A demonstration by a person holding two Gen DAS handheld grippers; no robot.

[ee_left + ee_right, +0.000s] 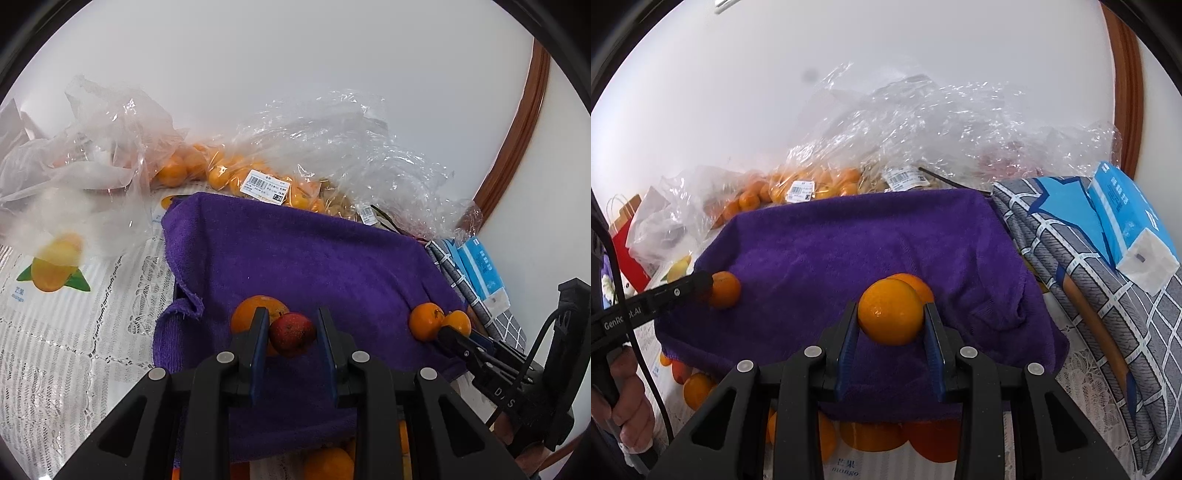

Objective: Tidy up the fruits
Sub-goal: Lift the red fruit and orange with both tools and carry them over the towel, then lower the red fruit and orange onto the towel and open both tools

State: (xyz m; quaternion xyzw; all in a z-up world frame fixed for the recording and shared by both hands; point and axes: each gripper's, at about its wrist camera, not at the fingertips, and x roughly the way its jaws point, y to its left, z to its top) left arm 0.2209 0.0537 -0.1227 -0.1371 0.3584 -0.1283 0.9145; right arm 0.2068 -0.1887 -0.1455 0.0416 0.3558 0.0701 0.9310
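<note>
My left gripper (291, 334) is shut on a small dark red fruit (291, 334) just above a purple towel (295, 258); a large orange (255, 310) lies right behind it. My right gripper (891, 317) is shut on an orange (891, 312) over the same towel (849, 240), with a second orange (918, 284) behind it. In the left wrist view the right gripper (448, 334) shows at the right edge beside two oranges (424, 321). In the right wrist view the left gripper's finger (690, 284) touches an orange (724, 289).
Clear plastic bags of small oranges (221, 173) and other produce lie behind the towel by the white wall. Loose oranges (871, 435) sit below the towel's front edge. A folded checked cloth (1082, 280) and a blue tissue pack (1126, 221) lie right. A lace tablecloth (74, 350) lies left.
</note>
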